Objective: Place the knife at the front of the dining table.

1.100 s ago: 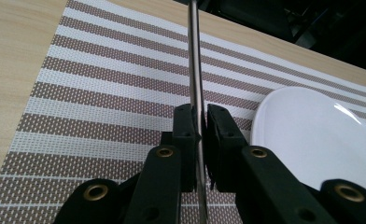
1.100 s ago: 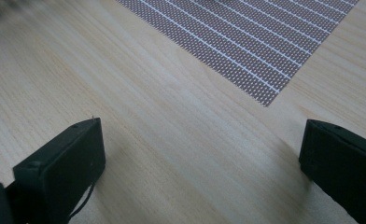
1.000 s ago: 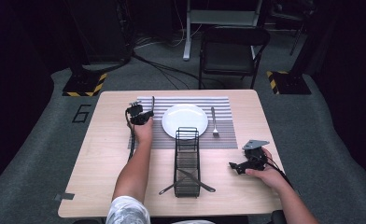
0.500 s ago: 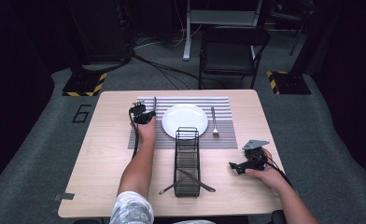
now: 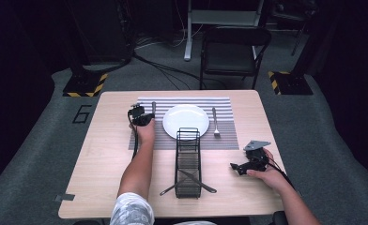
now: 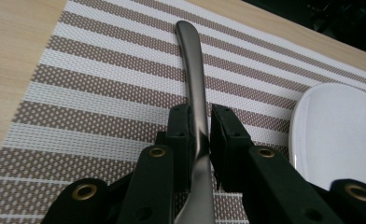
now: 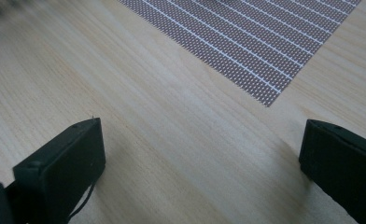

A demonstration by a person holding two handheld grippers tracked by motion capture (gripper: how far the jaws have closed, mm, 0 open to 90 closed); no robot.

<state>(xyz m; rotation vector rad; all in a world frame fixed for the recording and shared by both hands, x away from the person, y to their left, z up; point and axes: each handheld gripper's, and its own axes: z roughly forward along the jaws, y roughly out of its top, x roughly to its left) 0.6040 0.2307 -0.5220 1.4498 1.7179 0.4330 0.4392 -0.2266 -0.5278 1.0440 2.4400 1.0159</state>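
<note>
1. In the high view, cutlery is seen lying in and under the wire rack (image 5: 187, 161) on the bench (image 5: 97, 159); a fork (image 5: 215, 123) lies on the placemat (image 5: 229, 136) beside the plate (image 5: 186, 121).
2. In the left gripper view, a knife (image 6: 196, 88) over the placemat is flanked closely by the left claw (image 6: 200, 135), whose jaws have just been opening slightly.
3. In the right gripper view, the right claw (image 7: 202, 154) is held wide open and empty.

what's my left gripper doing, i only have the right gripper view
Observer: The left gripper has a metal utensil between its jaws, lying on the striped placemat; the jaws have just been opening a little.
Operator: what's beside it
Observer: A white plate, just right of it in the high view.
Operator: anything in the rack
Observer: The wire rack has two utensils lying crossed at its near end.
</note>
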